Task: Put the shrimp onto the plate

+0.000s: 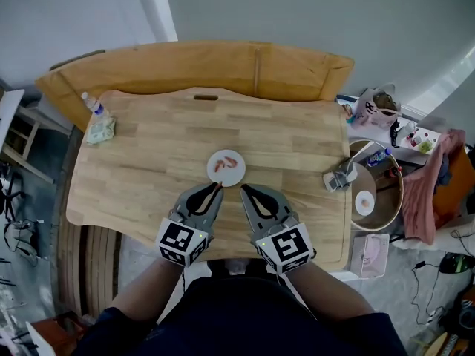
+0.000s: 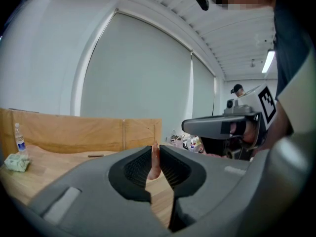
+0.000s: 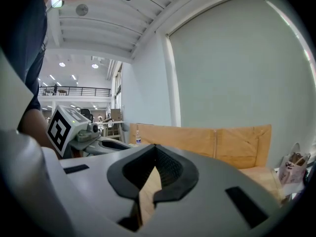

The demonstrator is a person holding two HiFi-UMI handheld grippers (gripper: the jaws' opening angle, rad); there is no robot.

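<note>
The wooden table (image 1: 148,154) spreads before me, with the white plate (image 1: 236,176) near its middle. My left gripper (image 1: 217,188) is clamped on a shrimp (image 2: 154,164) right at the plate's near rim. My right gripper (image 1: 245,190), jaws together and empty, sits just beside it. Other shrimp (image 1: 231,162) lie on the plate.

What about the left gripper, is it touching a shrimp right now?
Touching. The left gripper view shows the left gripper shut on a pink shrimp, with both jaws pressed against its sides.
</note>
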